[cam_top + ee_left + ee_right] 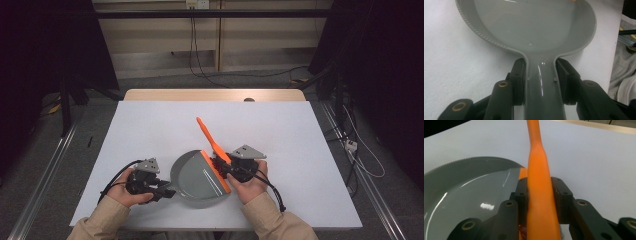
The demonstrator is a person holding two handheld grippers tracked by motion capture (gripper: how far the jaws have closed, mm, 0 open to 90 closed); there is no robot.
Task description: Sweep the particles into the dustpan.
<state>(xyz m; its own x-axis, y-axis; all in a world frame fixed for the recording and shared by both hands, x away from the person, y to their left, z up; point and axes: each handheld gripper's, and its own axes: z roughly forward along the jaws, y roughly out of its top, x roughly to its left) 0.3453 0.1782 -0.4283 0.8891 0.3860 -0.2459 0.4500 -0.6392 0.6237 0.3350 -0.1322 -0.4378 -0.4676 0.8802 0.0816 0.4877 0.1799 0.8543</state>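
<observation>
A grey dustpan (196, 179) lies on the white table (150, 125) near its front edge, with an orange strip (216, 173) along its right-hand side. My left gripper (167, 192) is shut on the dustpan's handle (541, 85), one pad on each side. An orange brush handle (206, 134) slants up and away from the pan's right edge. My right gripper (221, 164) is shut on the lower part of that handle (537, 170). In the right gripper view the dustpan (471, 192) lies to the left of my right gripper (539, 195). The brush's head is hidden behind the gripper.
The table's wooden far edge (215, 95) lies well beyond the pan. Cables (200, 60) run over the floor behind and to the right. Metal rails (45, 170) flank the table. A person's hands and beige sleeves (272, 220) come in at the front edge.
</observation>
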